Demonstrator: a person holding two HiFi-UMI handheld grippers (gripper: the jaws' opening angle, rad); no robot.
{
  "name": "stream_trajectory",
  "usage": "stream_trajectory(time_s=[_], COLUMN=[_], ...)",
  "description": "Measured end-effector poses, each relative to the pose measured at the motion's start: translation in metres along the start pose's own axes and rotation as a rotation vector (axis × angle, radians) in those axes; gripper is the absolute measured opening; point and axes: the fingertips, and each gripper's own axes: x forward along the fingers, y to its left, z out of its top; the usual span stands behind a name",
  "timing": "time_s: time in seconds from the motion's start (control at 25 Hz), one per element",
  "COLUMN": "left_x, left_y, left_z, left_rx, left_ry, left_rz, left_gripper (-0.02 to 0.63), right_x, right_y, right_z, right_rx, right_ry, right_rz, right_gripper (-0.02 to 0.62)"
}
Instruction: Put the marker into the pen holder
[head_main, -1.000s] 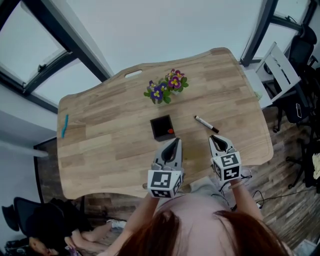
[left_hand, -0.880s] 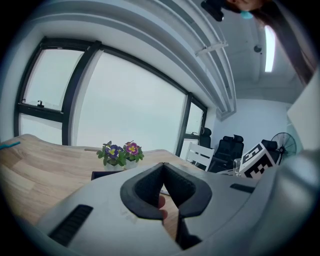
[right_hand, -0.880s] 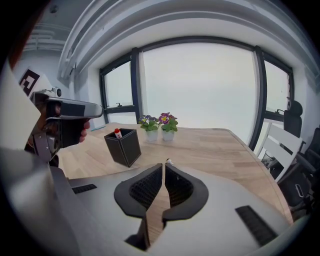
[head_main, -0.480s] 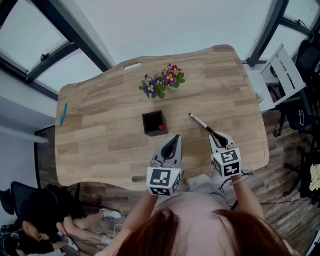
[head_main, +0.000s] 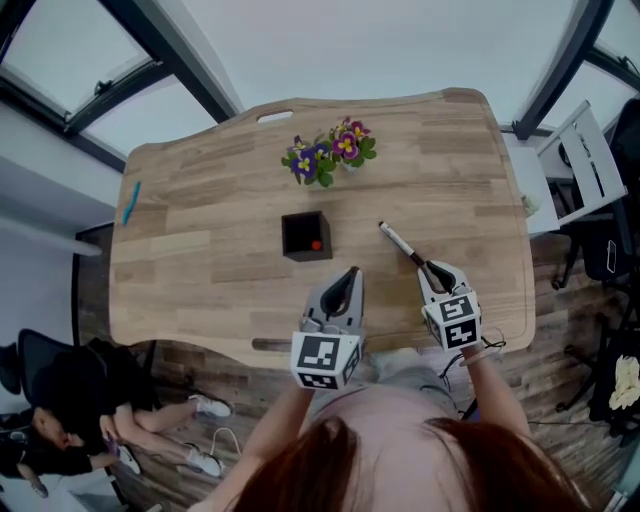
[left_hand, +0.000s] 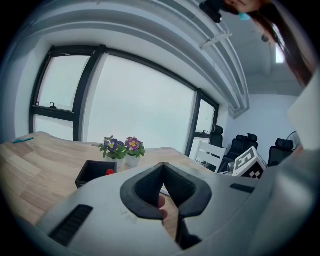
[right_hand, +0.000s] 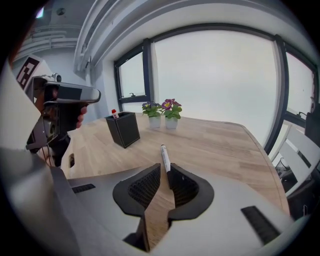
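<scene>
Over the last second my right gripper (head_main: 436, 272) has been closing on the marker (head_main: 402, 247). The two were apart before, and now the marker's near end is sitting right at the mouth of the jaws. Its jaws are standing slightly apart, not yet pinching, so I am judging the grasp to be the step in hand.

The marker is lying flat on the wooden table (head_main: 200, 260), at about 4 o'clock from the black pen holder (head_main: 306, 236). It has a white barrel with a black end toward me. A red-tipped pen is already standing in the holder. My left gripper (head_main: 349, 277) is hovering at the holder's 5 o'clock, jaws pressed together on nothing.
</scene>
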Motion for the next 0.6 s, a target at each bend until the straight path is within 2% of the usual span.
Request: stream_trajectory(time_s=[0.36,0.6], left_x=[0.001,-0.001], left_y=[-0.008,-0.006], left_z=[-0.007,-0.012], left_rx=[-0.029,-0.04], left_ry=[-0.005,-0.004], left_rz=[0.053,0.088], left_gripper=[0.002,0.002], right_x=[0.018,0.03], right_y=[-0.007,-0.012], right_z=[-0.025,-0.033], right_rx=[-0.037,-0.058], right_ry=[0.061,0.079], right_rz=[0.064,0.076], right_gripper=[0.057,0.067])
